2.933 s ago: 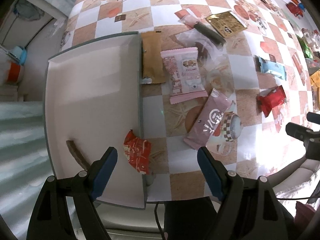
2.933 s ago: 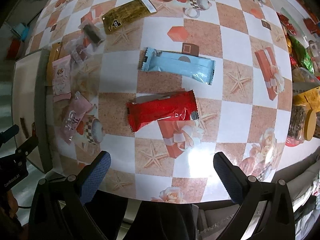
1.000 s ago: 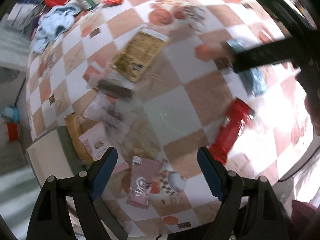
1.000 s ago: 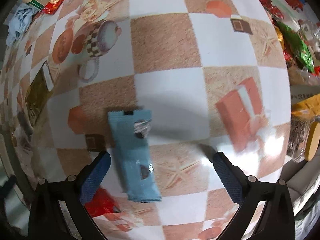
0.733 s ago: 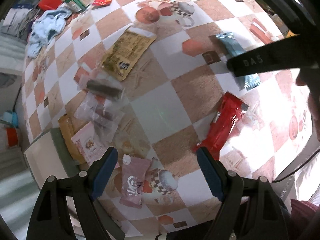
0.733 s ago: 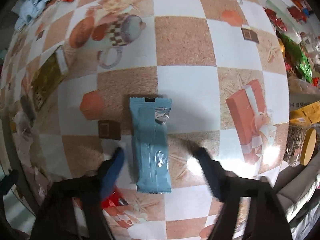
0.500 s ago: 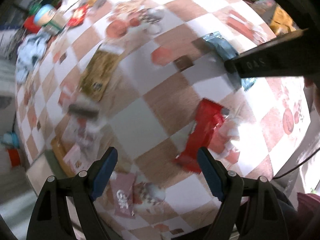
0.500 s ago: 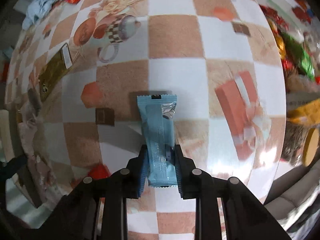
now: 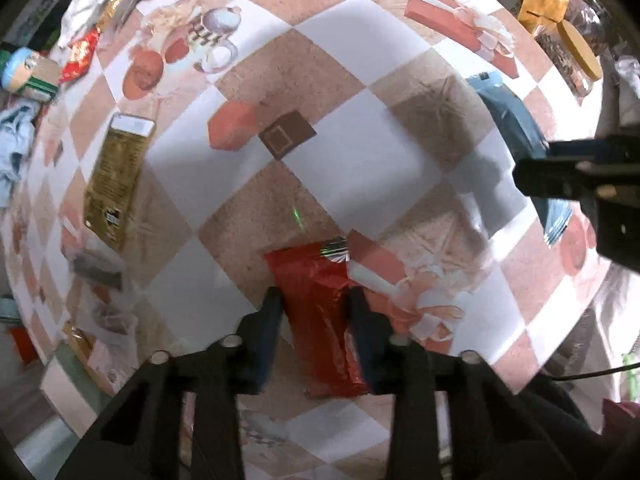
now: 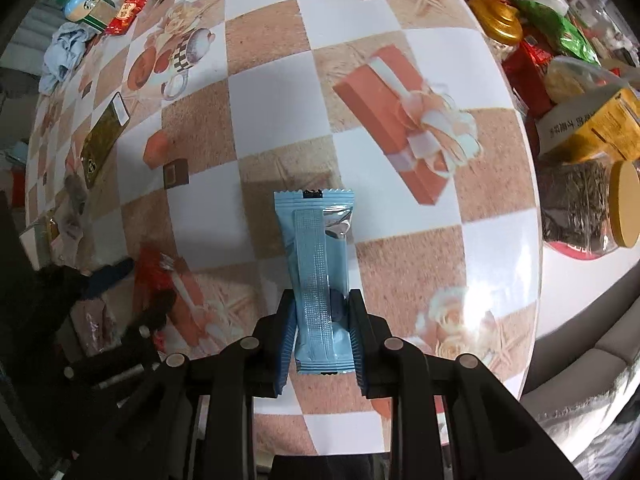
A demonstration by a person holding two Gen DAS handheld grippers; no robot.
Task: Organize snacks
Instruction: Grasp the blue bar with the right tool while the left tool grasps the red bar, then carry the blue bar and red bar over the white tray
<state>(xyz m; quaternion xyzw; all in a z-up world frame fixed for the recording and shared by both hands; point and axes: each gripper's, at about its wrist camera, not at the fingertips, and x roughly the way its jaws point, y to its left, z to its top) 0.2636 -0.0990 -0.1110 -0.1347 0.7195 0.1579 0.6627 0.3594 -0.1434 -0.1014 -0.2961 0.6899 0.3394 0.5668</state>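
Note:
A red snack packet (image 9: 316, 280) lies on the checkered tablecloth, lengthwise between my left gripper's (image 9: 316, 300) fingers. The jaws are closing and the pads touch both of its long sides. My right gripper (image 10: 322, 304) is shut on the lower part of a light blue snack packet (image 10: 316, 248), which it holds above the table with the seam side up. In the left wrist view the blue packet (image 9: 512, 120) and the right gripper (image 9: 536, 168) show at the right. The right wrist view has the left gripper (image 10: 132, 284) and the red packet (image 10: 152, 268) at its left.
A gold packet (image 9: 116, 184) and several clear-wrapped snacks (image 9: 100, 268) lie to the left, near the white tray (image 9: 60, 364). Jars and bags crowd the right side (image 10: 560, 36), with a yellow-lidded jar (image 10: 624, 208). A can (image 10: 86, 2) and blue cloth (image 10: 62, 56) sit far left.
My left gripper came down over the red packet and its jaws closed in on it. My right gripper shut on the blue packet and raised it off the table.

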